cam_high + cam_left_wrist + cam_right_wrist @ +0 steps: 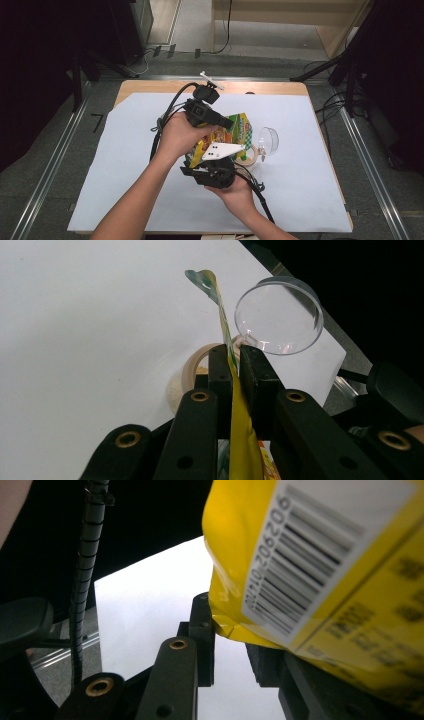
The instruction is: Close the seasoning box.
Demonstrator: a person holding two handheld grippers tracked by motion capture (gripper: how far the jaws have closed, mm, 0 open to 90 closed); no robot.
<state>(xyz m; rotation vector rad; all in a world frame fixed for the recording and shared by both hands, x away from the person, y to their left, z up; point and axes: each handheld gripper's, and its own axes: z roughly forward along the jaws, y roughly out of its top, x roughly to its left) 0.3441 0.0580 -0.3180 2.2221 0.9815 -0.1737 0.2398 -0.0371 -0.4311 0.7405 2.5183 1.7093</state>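
A yellow snack bag (235, 131) with green checks at its top is held up over the table between both grippers. My left gripper (226, 121), coming from the upper left, is shut on the bag's thin edge; in the left gripper view the jaws (232, 360) pinch the yellow film (243, 440) flat between them. My right gripper (216, 167), with its grey three-cornered plate, holds the bag from below. In the right gripper view the bag's barcode side (310, 555) fills the upper right, and its lower corner sits between the jaws (230, 630), covering the right one.
A clear plastic cup with a handle (270, 139) (278, 315) lies on the white sheet (125, 165) right of the bag. A roll of tape (250, 155) (192, 367) lies beside it. A small white piece (211, 80) rests at the table's far edge.
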